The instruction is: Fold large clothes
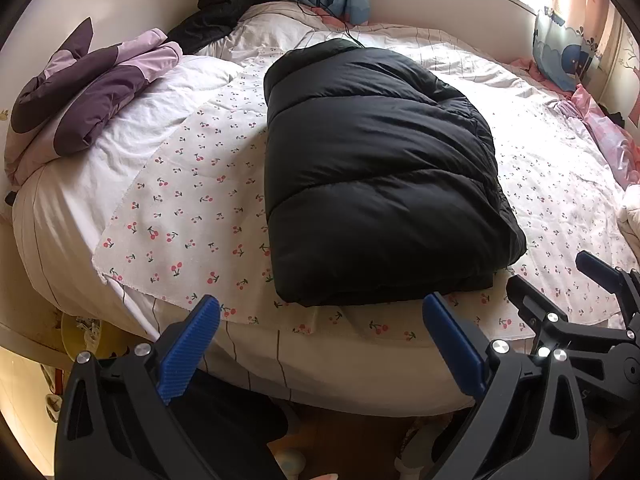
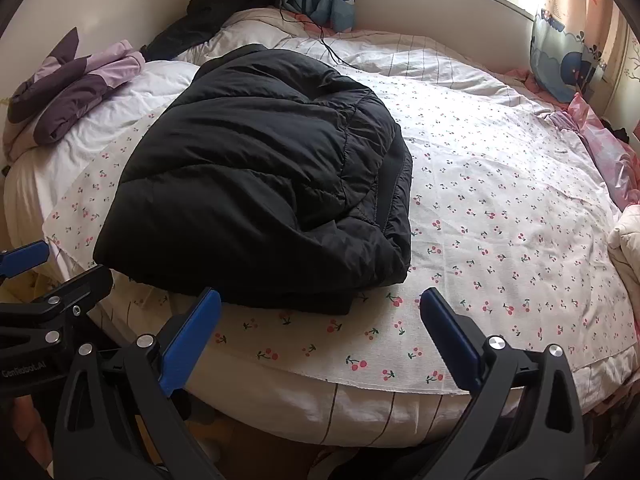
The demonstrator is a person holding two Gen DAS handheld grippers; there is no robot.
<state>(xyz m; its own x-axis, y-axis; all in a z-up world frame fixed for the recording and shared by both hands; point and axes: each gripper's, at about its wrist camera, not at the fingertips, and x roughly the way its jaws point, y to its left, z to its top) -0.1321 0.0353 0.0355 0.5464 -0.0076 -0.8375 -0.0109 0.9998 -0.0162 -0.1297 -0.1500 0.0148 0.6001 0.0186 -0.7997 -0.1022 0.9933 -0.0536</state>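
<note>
Here, left wrist view: left gripper (image 1: 320,344) jaws wide apart, empty, at bottom of frame, folded black puffer jacket (image 1: 372,168) mid-frame on cherry-print sheet (image 1: 184,184), purple jacket (image 1: 80,100) upper left; right wrist view: right gripper (image 2: 320,336) also spread and empty, puffer jacket (image 2: 260,168) center-left.

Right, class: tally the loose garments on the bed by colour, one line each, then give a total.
Black: 2, the folded black puffer jacket and the crumpled black garment by the wall
Purple and lilac: 1, the folded purple-and-lilac padded jacket
Total: 3
</note>
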